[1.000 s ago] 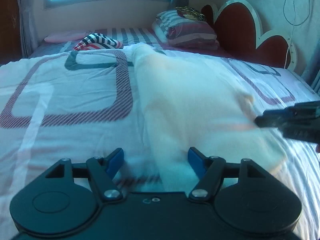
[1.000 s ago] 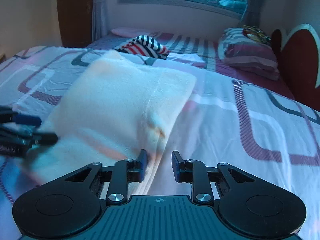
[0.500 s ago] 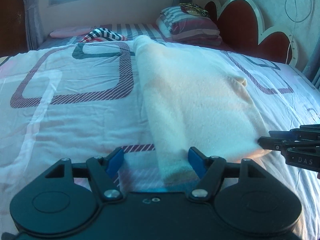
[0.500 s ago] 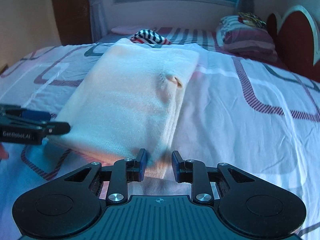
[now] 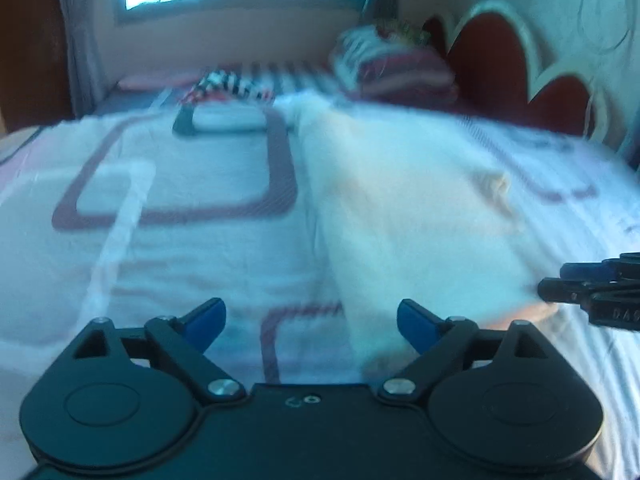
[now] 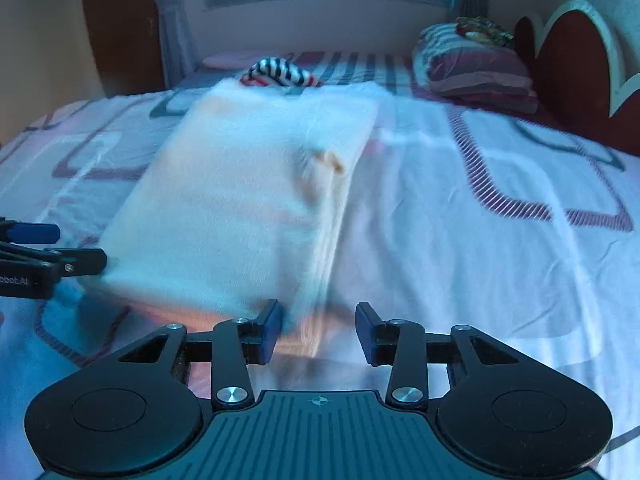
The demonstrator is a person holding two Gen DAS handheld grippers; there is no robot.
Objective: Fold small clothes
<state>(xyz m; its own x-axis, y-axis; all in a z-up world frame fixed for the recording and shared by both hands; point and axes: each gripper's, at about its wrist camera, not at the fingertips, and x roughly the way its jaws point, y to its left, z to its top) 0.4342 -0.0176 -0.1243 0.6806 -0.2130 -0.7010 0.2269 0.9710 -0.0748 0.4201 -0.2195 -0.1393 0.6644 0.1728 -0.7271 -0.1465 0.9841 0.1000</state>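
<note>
Your left claw [image 5: 311, 326] stands wide open, its jaws having just spread further, and the near corner of the cream garment [image 5: 404, 216] lies between the blue pads without being pressed. Your right claw [image 6: 318, 332] has also just been opening; its jaws stand apart around the garment's other near corner, and no pad squeezes the cloth there either. So nothing is held.

The garment lies folded flat on the bedspread [image 5: 160, 264], filling the centre-right of the left view and the centre-left of the right view, with its near edge just in front of both claws.

The first risk, as I judge it, is snagging. The cloth sits between your open jaws, so if you pull back low, a pad can catch the top layer and drag the fold open. Lift clear before you withdraw.

The second is the small flap [image 6: 330, 162] poking up near the garment's right edge. It looks like a tucked piece working loose; another fold over it would likely leave a lump or let it slip out.

Third, the stacked layers along the right edge look soft and thick. Grip only the top one and the fold will probably shear apart, so take every layer.

Lastly, both views are blurred, so I cannot tell how square the edges lie. The striped garment [image 6: 280, 73] at the upper centre is well apart from the fold.
</note>
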